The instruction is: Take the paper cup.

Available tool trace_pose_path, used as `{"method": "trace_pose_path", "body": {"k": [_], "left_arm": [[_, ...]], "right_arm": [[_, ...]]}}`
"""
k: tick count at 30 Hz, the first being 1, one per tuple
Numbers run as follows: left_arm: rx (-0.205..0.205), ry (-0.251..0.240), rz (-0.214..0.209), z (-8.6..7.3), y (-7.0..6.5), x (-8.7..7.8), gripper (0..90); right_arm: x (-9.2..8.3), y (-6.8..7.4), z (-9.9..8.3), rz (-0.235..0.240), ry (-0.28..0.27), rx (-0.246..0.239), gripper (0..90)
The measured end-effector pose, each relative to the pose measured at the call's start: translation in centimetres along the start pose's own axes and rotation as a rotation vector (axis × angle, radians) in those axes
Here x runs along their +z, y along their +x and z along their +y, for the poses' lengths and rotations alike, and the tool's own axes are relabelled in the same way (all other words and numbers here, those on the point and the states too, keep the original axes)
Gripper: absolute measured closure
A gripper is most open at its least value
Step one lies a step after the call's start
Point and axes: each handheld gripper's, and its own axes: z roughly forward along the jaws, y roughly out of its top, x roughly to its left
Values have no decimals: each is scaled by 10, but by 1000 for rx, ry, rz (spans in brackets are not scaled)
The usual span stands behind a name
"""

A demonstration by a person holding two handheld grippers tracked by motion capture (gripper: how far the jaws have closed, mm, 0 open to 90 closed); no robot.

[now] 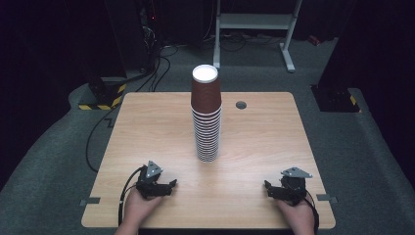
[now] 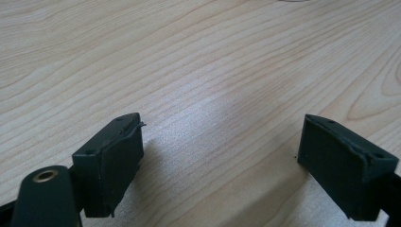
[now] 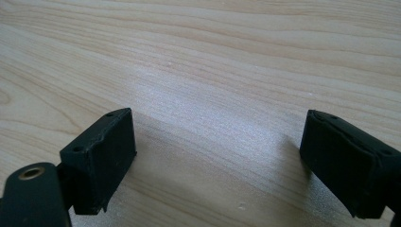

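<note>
The stack of cups point(image 1: 206, 117) stands upright mid-counter, a little toward the far side, w/ nothing touching it. It is one tall column: many white rims nested at the bottom, brown cup wall at the top, and a white disc facing up at the very top, which may be a base or the inside of a cup; can't tell which from the high view.

Left gripper point(image 1: 166, 185) rests on the counter point(image 1: 147, 127) near the front edge, left of the stack and well apart from it. Its jaws stand apart w/ only bare wood between them, as the left gripper view shows. Right gripper point(image 1: 272, 190) sits near the front edge on the other side, also well apart from the stack; jaws apart, nothing between them, bare wood grain ahead in the right gripper view.

Progress, judged from this layout: work on the cups looks not begun. No cup is off the stack, none stands singly on the counter, neither gripper is at the column. Everything is left to do: reach fwd to the stack, take hold of a cup, prob. w/ the other gripper steadying the rest, since the column is tall and could tip.

Other: a small round grommet point(image 1: 241, 105) in the counter just right of the stack.
</note>
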Motion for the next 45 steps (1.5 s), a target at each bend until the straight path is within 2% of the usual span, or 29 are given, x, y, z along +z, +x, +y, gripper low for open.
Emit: {"method": "trace_pose_path", "body": {"k": [11, 20, 21, 23, 25, 26, 30, 40, 42, 44, 45], "left_arm": [[5, -2, -2, -1, -1, -1, 164], [-2, 15, 14, 1, -2, 0, 117], [16, 20, 26, 2, -4, -1, 116], [49, 15, 24, 2, -11, -4, 110], [99, 9, 36, 3, -17, -7, 110], [107, 3, 34, 3, -20, -8, 109], [101, -32, -7, 7, -24, -13, 108], [81, -85, -60, 11, -27, -18, 112], [57, -108, -88, 13, -26, -20, 112], [7, -153, -147, 15, -23, -25, 111], [-5, -167, -157, 15, -22, -26, 111]], "right_arm": [[0, 0, 0, 1, -1, -2, 111], [0, 0, 0, 0, -2, -2, 115], [0, 0, 0, -1, -2, -2, 116], [0, 0, 0, 0, -2, 0, 116], [0, 0, 0, -1, -2, -1, 116], [0, 0, 0, -1, -2, -1, 116], [0, 0, 0, 0, -2, 0, 117], [0, 0, 0, 1, -2, -2, 121], [0, 0, 0, 1, -2, -2, 121], [0, 1, 0, 1, -3, -2, 122], [0, 1, 0, 0, -3, -1, 122]]}}
